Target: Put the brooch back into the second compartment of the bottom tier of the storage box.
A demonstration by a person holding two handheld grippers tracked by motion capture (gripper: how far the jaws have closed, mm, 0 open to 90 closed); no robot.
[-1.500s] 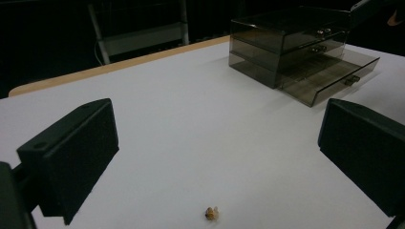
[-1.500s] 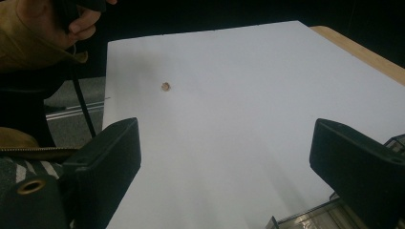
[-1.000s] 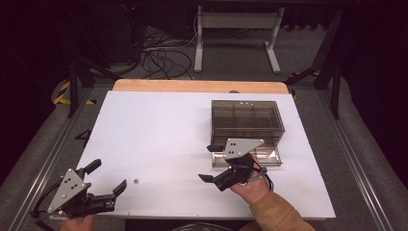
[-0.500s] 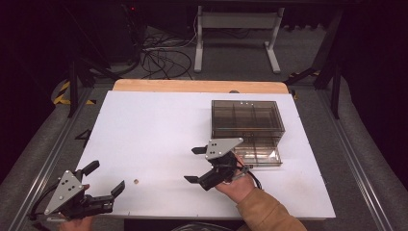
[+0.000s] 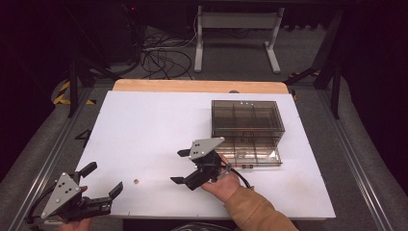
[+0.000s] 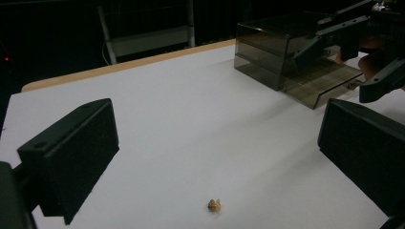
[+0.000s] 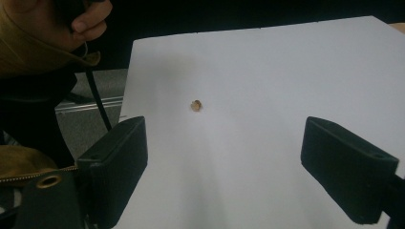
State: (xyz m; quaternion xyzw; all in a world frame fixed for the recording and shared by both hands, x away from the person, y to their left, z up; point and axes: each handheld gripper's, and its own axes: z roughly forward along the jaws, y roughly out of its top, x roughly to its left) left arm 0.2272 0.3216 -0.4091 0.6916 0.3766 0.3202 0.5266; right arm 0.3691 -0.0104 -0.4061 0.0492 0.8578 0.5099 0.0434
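The right claw (image 5: 181,166), its jaws just closing a little but still wide and empty, is hovering near a small brown nugget (image 5: 136,182) on the white surface (image 5: 154,125), while the left claw (image 5: 102,182) is gaping empty just beside it.

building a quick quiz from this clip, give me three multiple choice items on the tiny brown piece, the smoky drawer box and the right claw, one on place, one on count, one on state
1. Where does the small brown piece lie?
A. inside the drawer
B. on the white board between the two claws
C. on the floor

2. How many small brown pieces lie on the white board?
A. one
B. three
C. five

3. How is the bottom drawer of the smoky box?
A. pushed fully in
B. pulled out toward the person
C. taken out and flipped over

Answers: 1 B, the high view shows it on the board between the left claw and the right claw. 2 A, a single piece shows in both gripper views. 3 B, the drawer juts out in front of the box.
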